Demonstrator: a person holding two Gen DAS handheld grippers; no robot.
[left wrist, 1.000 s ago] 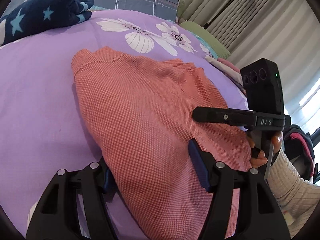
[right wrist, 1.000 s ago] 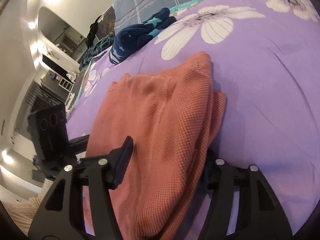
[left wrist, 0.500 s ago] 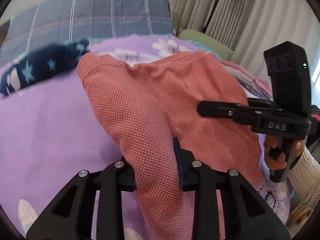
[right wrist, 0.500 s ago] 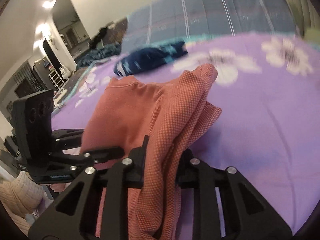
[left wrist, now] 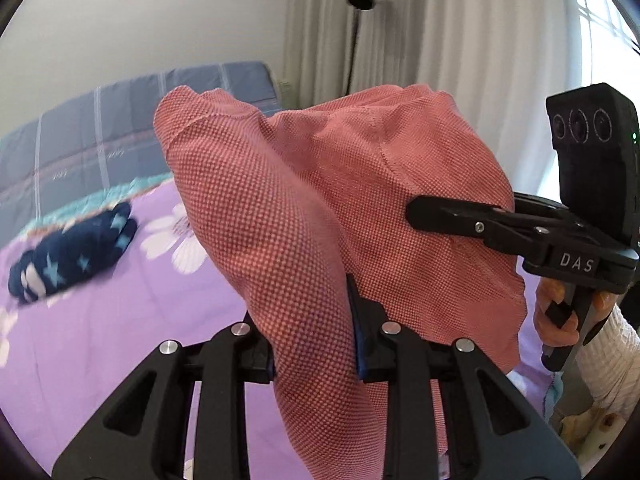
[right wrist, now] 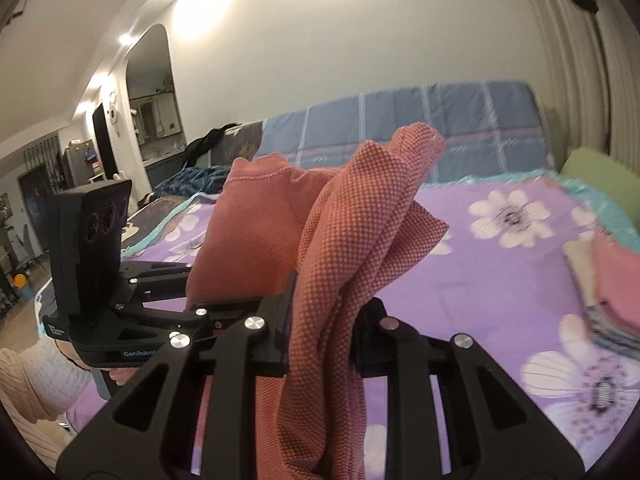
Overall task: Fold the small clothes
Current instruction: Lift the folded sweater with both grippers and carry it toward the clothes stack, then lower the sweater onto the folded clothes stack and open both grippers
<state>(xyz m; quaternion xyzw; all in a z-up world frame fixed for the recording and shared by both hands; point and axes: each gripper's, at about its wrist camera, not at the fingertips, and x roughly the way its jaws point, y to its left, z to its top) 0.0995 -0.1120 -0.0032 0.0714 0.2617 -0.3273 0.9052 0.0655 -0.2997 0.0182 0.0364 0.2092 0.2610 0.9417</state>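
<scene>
Left claw (left wrist: 312, 332) and right claw (right wrist: 320, 332) both clamped on the pink garment (left wrist: 340, 208), held above the bed (right wrist: 500, 272). Best to keep the held edge taut and level, then lay it over evenly.

Purple floral bedspread (left wrist: 100, 312), navy star-print garment (left wrist: 72, 256) lying on it, folded clothes stack (right wrist: 608, 280) at edge

Navy star garment (left wrist: 72, 258) blurred; folded pile (right wrist: 608, 280) cut off
</scene>
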